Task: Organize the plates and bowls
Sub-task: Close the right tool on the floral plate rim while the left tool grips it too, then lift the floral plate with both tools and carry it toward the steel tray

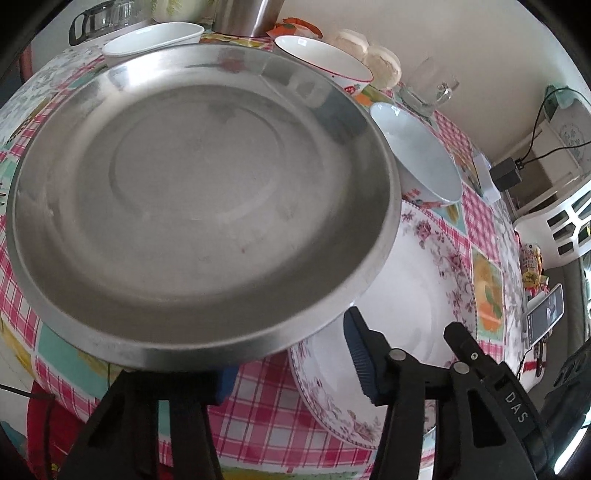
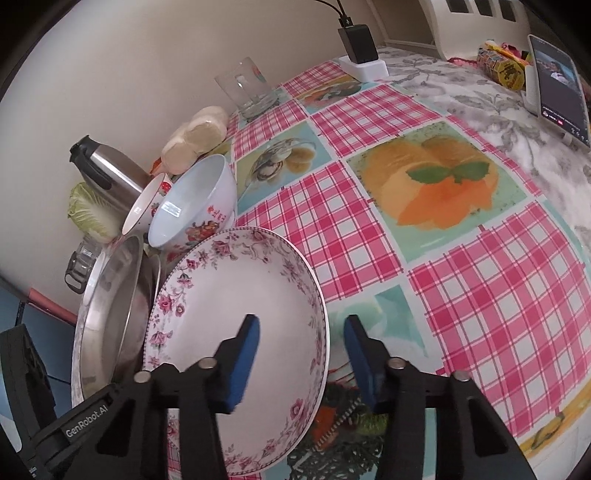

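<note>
A large steel plate [image 1: 199,199] fills the left wrist view; its near rim lies over the left finger of my open left gripper [image 1: 291,354], whose right finger [image 1: 360,354] stands free beside the rim. A floral white plate [image 1: 417,291] lies to its right, partly under it. In the right wrist view my right gripper [image 2: 301,354] is open, its fingers either side of the floral plate's [image 2: 240,325] right rim. The steel plate [image 2: 107,306] is to the left. Behind stand a pale blue bowl [image 2: 192,210], a red-rimmed bowl [image 2: 147,201], and a white bowl [image 1: 155,37].
A checked tablecloth [image 2: 480,295] covers the table. At the back are a steel flask [image 2: 107,173], a glass [image 2: 247,88], wrapped buns [image 2: 199,136], a glass jug [image 1: 99,18] and cabbage [image 2: 92,214]. A phone [image 2: 561,85] and a charger [image 2: 360,48] stand at the far right.
</note>
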The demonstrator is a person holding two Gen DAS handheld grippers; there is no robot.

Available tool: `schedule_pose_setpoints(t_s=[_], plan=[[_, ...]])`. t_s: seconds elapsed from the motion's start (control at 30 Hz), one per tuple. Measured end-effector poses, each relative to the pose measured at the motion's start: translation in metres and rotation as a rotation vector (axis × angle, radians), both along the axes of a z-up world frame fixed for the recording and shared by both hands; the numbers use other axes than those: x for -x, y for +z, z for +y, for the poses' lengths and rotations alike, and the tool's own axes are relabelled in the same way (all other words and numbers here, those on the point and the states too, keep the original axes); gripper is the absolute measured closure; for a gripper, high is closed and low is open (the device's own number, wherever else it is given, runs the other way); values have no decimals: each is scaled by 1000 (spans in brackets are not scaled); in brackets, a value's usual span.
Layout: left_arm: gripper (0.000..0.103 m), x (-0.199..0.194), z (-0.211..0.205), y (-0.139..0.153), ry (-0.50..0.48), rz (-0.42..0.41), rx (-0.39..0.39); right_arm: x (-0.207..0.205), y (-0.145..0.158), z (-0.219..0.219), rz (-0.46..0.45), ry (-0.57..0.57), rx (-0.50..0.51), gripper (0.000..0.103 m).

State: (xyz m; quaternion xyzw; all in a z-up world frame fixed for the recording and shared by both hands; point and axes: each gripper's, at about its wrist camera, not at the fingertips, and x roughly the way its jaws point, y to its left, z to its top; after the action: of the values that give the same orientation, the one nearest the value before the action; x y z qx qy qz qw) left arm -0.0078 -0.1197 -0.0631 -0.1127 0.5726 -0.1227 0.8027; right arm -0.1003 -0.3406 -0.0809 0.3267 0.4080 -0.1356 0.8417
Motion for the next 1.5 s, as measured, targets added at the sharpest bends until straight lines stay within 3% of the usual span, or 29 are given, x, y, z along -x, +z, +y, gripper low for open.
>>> schedule_pose_setpoints(t_s=[0.17, 0.2, 0.3, 0.6, 0.87, 1.23, 1.5], plan=[[75, -5, 3, -3, -1, 7, 23, -1, -3, -1, 24, -8, 20, 87], [82, -5, 3, -4, -2, 16, 33, 0, -3, -3, 31, -12, 22, 87], [87, -4, 3, -5, -12, 25, 58, 2, -4, -6, 27, -14, 5, 87], [90, -1, -14, -13, -65, 60, 119, 16, -6, -23, 12, -62, -41, 89], [90, 3, -38, -11, -144, 74, 126, 32, -7, -43, -6, -126, -63, 90], [89, -8, -28, -15, -113, 68, 198, 35, -8, -46, -16, -123, -58, 90], [91, -10, -33, -13, -137, 45, 182, 32, -8, -44, -20, -116, -48, 90]])
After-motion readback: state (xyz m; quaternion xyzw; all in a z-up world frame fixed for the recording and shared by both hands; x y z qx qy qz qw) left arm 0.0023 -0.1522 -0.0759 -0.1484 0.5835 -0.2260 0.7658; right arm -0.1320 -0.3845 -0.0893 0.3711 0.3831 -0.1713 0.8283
